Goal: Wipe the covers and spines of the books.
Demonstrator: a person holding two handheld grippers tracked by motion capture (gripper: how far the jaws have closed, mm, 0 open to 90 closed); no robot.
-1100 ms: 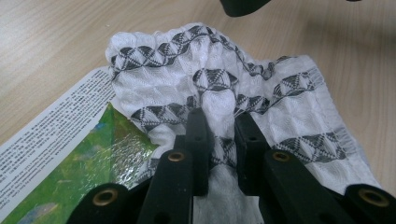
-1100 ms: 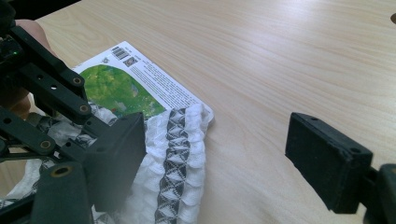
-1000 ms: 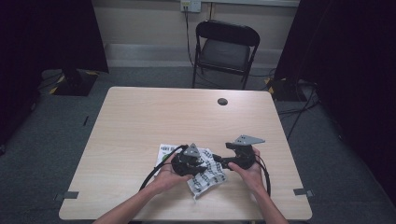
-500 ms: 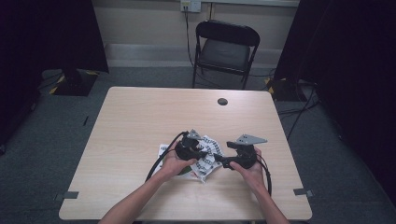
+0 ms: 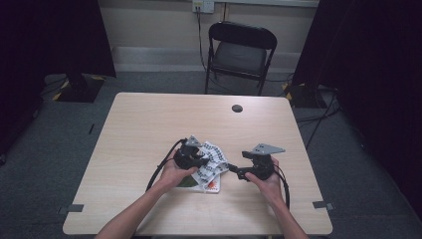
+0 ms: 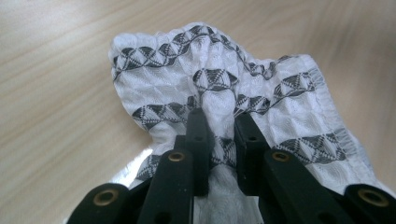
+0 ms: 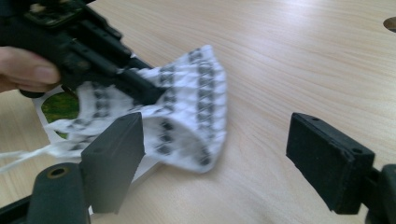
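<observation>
floor: grey carpet (image 5: pixel 59 144) | chair (image 5: pixel 239 52): black, folding | wall (image 5: pixel 149 25): pale | sides: dark curtains (image 5: pixel 50 35)

Two black jaws of the right gripper (image 7: pixel 212 158) are seen spread wide above the wooden table (image 7: pixel 303 60). Beyond them, a white cloth (image 7: pixel 187 112) with grey diamond bands is pinched by the left gripper (image 7: pixel 140 91), which is held by a hand (image 7: pixel 23 70).
</observation>
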